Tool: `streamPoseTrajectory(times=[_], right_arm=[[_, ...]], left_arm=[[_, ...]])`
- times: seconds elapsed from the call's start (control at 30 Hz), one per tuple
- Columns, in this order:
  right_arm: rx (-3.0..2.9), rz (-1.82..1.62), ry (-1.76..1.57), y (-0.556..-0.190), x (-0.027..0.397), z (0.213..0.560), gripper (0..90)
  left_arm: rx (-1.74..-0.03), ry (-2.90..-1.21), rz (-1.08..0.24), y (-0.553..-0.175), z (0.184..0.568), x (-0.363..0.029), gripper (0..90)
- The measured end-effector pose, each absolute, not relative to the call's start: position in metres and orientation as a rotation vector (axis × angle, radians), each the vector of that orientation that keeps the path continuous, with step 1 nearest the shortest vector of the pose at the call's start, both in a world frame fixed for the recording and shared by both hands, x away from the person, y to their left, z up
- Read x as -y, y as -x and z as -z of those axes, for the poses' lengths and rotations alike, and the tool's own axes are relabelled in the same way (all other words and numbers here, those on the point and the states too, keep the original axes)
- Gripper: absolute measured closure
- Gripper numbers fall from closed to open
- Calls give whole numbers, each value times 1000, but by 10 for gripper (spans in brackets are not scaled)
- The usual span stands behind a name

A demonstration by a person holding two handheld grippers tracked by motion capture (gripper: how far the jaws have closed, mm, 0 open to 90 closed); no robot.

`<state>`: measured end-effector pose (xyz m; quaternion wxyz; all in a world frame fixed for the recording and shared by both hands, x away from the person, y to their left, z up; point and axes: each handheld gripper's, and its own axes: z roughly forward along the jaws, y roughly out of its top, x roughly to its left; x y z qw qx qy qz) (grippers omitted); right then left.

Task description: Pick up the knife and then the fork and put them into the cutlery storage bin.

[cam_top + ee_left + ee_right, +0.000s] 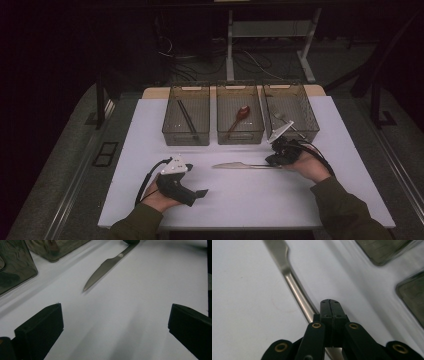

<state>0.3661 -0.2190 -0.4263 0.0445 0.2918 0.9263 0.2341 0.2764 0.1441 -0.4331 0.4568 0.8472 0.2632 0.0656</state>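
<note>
I have a white tabletop [240, 200] under me, matte and bare apart from the work; around it the room is dark, with grey floor on both sides, cables trailing on the ground beyond the far edge and the pale legs of a desk frame [230, 45] behind them. Three smoky see-through bins stand in a row at the far side: the left bin [186, 116] has a pair of dark chopsticks [187, 119] in it, the middle bin [240, 115] a reddish-brown spoon [240, 116], the right bin [291, 111] a pale fork [283, 119]

The knife [239, 165] is plain silvery metal, all one piece, with a serrated edge and a narrow rounded handle. It lies flat on the tabletop just in front of the bins, blade pointing to my left

My right gripper [330, 305] has its jaws closed right together, and the knife handle runs in under them; whether they pinch the handle I cannot tell from here. My left gripper [113, 322] sits low over the tabletop, jaws spread wide with nothing between them, facing the blade from near by

I can read no writing or brand anywhere
</note>
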Motion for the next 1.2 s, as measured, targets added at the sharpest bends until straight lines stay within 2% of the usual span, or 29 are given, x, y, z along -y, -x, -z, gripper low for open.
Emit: streamPoseTrajectory(times=[0.47,0.57,0.8,1.2], right_arm=[[-2896,-759,-790,-344,233,419,900],[-2894,-777,-770,-346,231,412,813],[-2938,-656,-654,-360,209,406,717],[-3045,-403,-445,-373,161,414,709]], left_arm=[[-647,-2093,-163,-276,433,-144,0],[-645,-2096,-164,-277,433,-144,0],[-649,-2092,-164,-277,433,-144,0],[-642,-2094,-160,-277,433,-144,0]])
